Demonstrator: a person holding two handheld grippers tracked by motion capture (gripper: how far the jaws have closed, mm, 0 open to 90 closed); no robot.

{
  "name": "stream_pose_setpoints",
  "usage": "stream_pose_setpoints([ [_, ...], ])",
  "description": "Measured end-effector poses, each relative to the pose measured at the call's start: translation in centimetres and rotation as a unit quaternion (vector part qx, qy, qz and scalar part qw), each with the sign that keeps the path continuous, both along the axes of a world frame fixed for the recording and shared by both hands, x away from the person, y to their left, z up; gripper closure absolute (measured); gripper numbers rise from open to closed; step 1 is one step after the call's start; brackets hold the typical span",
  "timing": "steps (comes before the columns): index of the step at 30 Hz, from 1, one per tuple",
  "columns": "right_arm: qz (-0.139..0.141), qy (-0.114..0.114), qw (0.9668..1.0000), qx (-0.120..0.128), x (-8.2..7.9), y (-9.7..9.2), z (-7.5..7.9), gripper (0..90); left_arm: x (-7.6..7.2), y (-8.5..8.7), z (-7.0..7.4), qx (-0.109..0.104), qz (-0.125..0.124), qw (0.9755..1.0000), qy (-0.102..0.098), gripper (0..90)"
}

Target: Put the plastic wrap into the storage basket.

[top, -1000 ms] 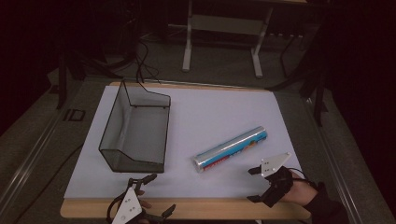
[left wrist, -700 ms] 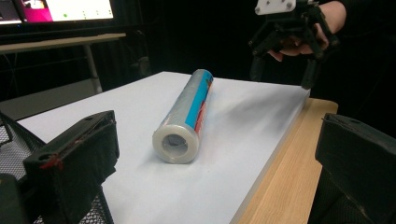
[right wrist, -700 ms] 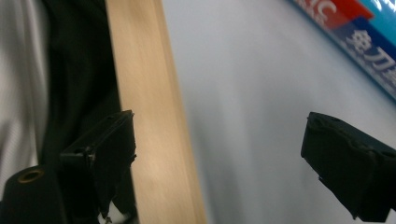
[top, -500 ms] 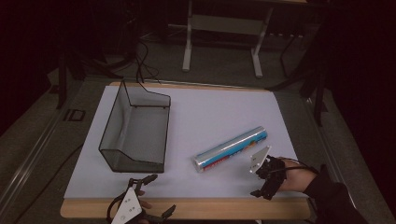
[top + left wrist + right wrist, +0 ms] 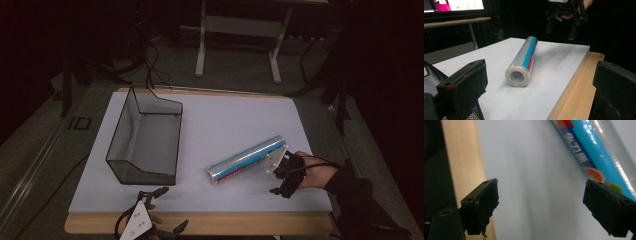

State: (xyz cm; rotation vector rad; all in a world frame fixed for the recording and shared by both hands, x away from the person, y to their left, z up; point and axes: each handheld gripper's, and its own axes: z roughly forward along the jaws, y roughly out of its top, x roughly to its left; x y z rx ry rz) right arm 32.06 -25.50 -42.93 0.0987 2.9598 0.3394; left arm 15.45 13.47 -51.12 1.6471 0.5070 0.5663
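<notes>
A roll of cling film lies on its side on the white sheet that covers the desk. It sits to the right of centre, slanting from a near left end up to a far right end. Its wrapper is clear and shiny with a blue printed label, and the left gripper view shows the open cardboard core at its near end.

The right gripper is held by a hand in a dark sleeve, just beside the far right end of the roll. Its jaws have just been closing a little but stand well apart, with nothing between them. In the right gripper view the roll runs past the right-hand jaw, and bare white sheet lies in the gap.

The left gripper rests at the near edge of the desk, near the front of a black wire-mesh basket, well apart from the roll. Its jaws stand wide apart with nothing held.

The basket stands on the left half of the sheet, its taller back wall away from the person. Beyond the desk, table legs and cables stand on a dark floor.
</notes>
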Motion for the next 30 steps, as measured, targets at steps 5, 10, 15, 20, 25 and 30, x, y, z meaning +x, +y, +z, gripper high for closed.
stream_pose_setpoints([
  [5, 0.01, -0.026, 0.9995, -0.014, 1.2, 0.6, 0.6, 13.7, 0.0, 0.0, 0.0, 0.002, 0.001, 1.0, 0.0, 0.2],
  [10, 0.017, -0.047, 0.9984, -0.026, 2.8, 1.5, 1.2, 13.7, -0.2, 0.0, -0.1, 0.004, 0.004, 1.0, 0.0, 0.1],
  [15, 0.021, -0.058, 0.9972, -0.041, 4.2, 2.4, 1.0, 13.7, -0.3, 0.2, -0.1, 0.007, 0.01, 0.9999, 0.002, 0.2],
  [20, 0.036, -0.075, 0.9948, -0.059, 5.2, 3.5, 0.6, 13.3, -0.5, 0.3, -0.2, 0.009, 0.015, 0.9998, 0.001, 0.2],
  [25, 0.061, -0.082, 0.9922, -0.071, 6.0, 4.8, -0.1, 13.6, -0.6, 0.3, -0.2, 0.012, 0.018, 0.9998, 0.002, 0.2],
  [30, 0.086, -0.07, 0.9884, -0.103, 6.4, 6.1, -1.9, 14.5, -0.6, 0.3, -0.3, 0.015, 0.02, 0.9997, 0.002, 0.2],
])
